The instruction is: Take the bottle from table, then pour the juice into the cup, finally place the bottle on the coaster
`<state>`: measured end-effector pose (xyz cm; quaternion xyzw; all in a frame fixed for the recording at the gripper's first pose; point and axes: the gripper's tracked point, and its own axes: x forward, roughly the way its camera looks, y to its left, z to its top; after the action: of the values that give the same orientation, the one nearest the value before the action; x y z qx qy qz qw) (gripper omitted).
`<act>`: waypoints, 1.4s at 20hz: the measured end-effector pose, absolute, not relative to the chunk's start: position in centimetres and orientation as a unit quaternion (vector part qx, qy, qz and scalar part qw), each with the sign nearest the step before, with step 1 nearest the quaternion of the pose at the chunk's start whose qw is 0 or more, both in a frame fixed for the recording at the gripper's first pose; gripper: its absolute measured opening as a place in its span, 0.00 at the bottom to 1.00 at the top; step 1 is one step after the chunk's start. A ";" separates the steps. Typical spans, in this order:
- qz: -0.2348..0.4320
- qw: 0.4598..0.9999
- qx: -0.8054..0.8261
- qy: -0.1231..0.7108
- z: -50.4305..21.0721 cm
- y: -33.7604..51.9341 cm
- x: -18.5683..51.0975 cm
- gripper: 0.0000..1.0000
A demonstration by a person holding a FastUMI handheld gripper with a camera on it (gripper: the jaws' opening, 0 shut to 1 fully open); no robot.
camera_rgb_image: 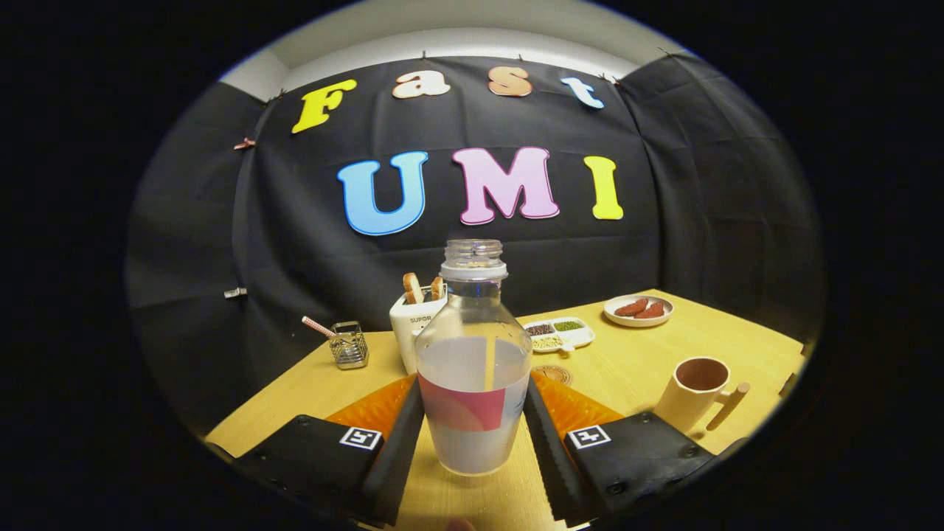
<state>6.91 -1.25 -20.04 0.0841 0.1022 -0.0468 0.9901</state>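
Observation:
A clear uncapped bottle (473, 361) with pale juice and a red-and-white label stands upright between my fingers. My gripper (473, 428) is shut on the bottle, one finger pressing each side of its lower body. Its base seems to hang a little above the wooden table (627, 361). A beige cup (693, 392) with a wooden handle stands ahead and to the right of the right finger. A round brown coaster (552, 375) lies on the table just beyond the bottle, partly hidden by it and the right finger.
A white toaster (414, 324) with bread slices stands behind the bottle to its left. Further left is a small wire basket (348, 344) holding a striped straw. A divided white tray (558, 333) of grains and a plate (639, 310) of red food lie further back to the right.

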 end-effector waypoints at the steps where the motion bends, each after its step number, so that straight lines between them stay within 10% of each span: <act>1: -0.052 0.987 0.102 0.110 -20.1 -1.9 6.6 0.76; 28: -0.136 0.844 0.508 0.104 -21.8 -10.0 7.0 0.76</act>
<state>6.97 -10.03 -21.83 0.5078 0.1039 -0.1363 0.8443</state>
